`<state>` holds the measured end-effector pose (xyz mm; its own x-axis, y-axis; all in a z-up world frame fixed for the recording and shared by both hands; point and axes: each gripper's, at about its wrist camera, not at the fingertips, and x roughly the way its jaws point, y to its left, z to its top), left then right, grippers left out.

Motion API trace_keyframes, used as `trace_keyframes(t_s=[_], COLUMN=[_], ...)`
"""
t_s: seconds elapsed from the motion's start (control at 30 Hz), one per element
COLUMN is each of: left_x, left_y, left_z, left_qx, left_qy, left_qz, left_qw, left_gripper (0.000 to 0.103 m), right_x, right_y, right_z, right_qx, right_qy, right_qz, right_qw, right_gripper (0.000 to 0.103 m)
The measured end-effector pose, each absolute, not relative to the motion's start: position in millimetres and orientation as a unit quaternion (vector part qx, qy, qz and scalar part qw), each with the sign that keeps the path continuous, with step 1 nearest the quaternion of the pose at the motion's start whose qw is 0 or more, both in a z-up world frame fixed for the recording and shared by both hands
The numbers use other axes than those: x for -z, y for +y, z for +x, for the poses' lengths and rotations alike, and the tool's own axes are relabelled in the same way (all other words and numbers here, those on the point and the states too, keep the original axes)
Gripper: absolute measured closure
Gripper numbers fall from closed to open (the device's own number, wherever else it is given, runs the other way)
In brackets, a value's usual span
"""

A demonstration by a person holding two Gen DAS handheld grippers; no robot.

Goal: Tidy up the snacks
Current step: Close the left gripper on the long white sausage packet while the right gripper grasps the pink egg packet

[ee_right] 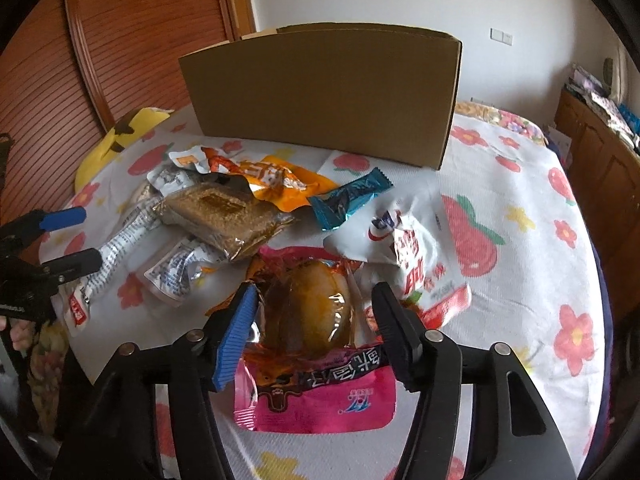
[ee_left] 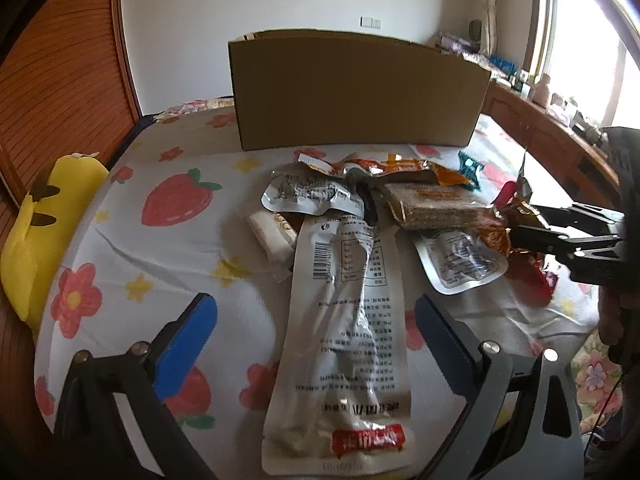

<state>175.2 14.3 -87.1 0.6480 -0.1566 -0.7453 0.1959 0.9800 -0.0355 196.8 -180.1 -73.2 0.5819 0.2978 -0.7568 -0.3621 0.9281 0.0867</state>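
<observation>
A pile of snack packets lies on a flowered bedspread (ee_right: 532, 184) in front of a tall cardboard box (ee_right: 324, 96). My right gripper (ee_right: 316, 300) reaches down over a pink packet with a brown egg (ee_right: 312, 316), and both pads press into its crinkled foil edges. In the left wrist view that gripper (ee_left: 524, 222) enters from the right with foil between its fingers. My left gripper (ee_left: 316, 320) stands open, and a long white packet (ee_left: 344, 320) lies flat between its wide-apart fingers without touching them. The box (ee_left: 356, 88) stands behind the pile.
Around the pile are a brown cake packet (ee_right: 228, 216), an orange packet (ee_right: 264, 176), a teal wrapper (ee_right: 348, 200) and a white-and-red pouch (ee_right: 420, 264). A yellow plush (ee_left: 36, 232) lies at the bed's left edge. A wooden cabinet (ee_right: 600, 160) runs along the right.
</observation>
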Motion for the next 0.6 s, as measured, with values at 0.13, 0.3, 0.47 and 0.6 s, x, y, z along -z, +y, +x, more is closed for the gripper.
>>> trace_keyframes(t_s=[0.13, 0.3, 0.47, 0.6], left_x=[91.2, 96.8, 100.2, 100.3], left_y=[10.8, 11.5, 14.0, 13.5], left_z=[182.0, 188.4, 194.1, 193.2], left_qx=[0.099, 0.104, 0.107, 0.109], left_qy=[0.418, 0.430, 0.437, 0.436], left_qz=[0.030, 0.018, 0.004, 0.005], left_qw=[0.903, 0.897, 0.893, 0.893], left_gripper=[0.009, 0.010, 0.009, 0.009], right_x=[77.8, 77.7, 77.8, 78.1], right_y=[-185.4, -188.7, -188.3, -184.9], right_z=[198.6, 200.8, 201.9, 203.3], right_qx=[-0.189, -0.197, -0.200, -0.204], right_qy=[0.419, 0.422, 0.424, 0.425], right_qz=[-0.019, -0.008, -0.010, -0.016], right_qw=[0.888, 0.885, 0.883, 0.882], right_gripper=[0.036, 0.035, 0.034, 0.032])
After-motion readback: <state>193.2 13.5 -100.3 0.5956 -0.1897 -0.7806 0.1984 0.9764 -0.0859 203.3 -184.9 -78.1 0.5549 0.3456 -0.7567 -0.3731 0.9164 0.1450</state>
